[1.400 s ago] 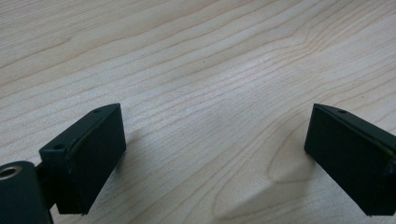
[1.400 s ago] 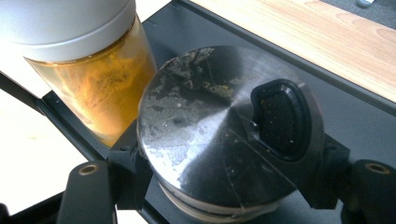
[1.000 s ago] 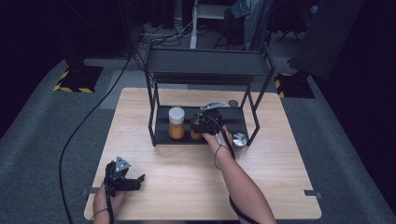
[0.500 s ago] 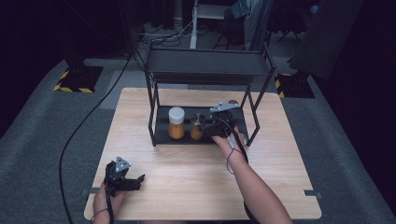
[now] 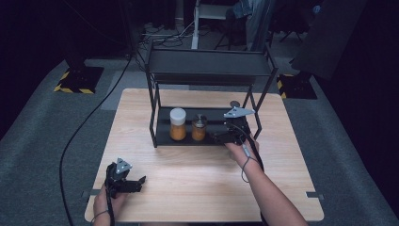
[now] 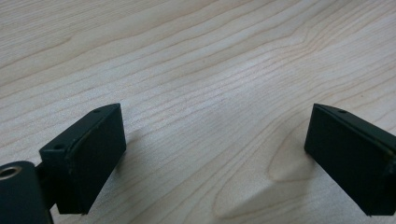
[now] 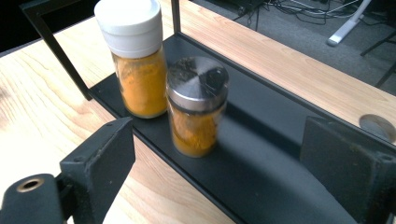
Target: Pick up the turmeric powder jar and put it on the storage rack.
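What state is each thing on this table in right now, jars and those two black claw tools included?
White-lidded jar: upright on the rack's bottom shelf, lid on, orange powder inside.
Metal-lidded jar: upright beside it, lid on, nothing gripping it.
Black rack: standing on the table, top shelf bare.
Right gripper: jaws just opened, apart, nothing between them.
Left gripper: open, empty, low over the table.

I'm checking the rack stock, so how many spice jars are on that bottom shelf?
2. A white-lidded jar stands at the shelf's left end; a metal-lidded jar stands just right of it. The top shelf may hide others.
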`<control>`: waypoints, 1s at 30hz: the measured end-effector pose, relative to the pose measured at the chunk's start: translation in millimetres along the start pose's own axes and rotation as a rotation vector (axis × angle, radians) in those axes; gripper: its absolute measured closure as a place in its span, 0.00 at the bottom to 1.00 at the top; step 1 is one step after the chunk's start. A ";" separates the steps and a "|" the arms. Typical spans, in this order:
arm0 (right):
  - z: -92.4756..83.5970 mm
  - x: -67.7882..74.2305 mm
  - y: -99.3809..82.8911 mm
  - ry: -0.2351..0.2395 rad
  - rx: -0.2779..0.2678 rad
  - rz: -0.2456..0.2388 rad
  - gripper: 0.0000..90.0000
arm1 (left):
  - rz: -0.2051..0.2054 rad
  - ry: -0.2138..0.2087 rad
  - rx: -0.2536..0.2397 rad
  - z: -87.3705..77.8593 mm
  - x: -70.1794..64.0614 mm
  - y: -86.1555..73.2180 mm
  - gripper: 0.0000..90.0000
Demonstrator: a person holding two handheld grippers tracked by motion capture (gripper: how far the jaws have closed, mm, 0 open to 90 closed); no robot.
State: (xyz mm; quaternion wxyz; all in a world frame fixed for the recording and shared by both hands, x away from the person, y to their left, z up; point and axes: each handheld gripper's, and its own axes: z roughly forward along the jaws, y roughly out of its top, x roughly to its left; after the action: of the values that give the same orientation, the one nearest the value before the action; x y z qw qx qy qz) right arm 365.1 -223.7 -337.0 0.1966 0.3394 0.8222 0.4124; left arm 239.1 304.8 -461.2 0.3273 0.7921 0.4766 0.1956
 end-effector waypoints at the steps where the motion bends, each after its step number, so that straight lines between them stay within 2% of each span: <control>1: -2.3 -0.7 -1.8 -0.002 0.000 0.003 0.12 | 0.001 0.000 0.001 0.0 0.3 0.2 0.06; 3: -6.6 -3.0 -4.9 0.001 0.003 0.015 0.12 | -0.003 0.004 0.000 0.2 -0.3 0.1 0.06; 12: -33.4 -6.4 -17.3 -0.018 0.008 -0.010 0.12 | -0.005 0.007 -0.001 -1.0 -1.3 -1.3 0.06; 15: -44.4 -7.3 -20.6 -0.024 0.000 -0.024 0.12 | -0.006 0.008 -0.001 -1.1 -1.6 -1.3 0.06; 19: -56.6 -9.4 -26.6 -0.019 -0.018 -0.018 0.12 | -0.008 0.010 -0.001 -1.6 -2.5 -1.9 0.06; 30: -72.2 -10.1 -43.4 -0.018 -0.028 -0.014 0.12 | -0.011 0.013 -0.001 -2.0 -3.3 -2.3 0.06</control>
State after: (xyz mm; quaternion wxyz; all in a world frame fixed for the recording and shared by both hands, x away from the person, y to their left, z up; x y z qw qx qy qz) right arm 311.3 -289.0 -329.8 0.2115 0.3346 0.8169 0.4195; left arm 234.9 303.3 -461.4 0.3257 0.7881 0.4829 0.1992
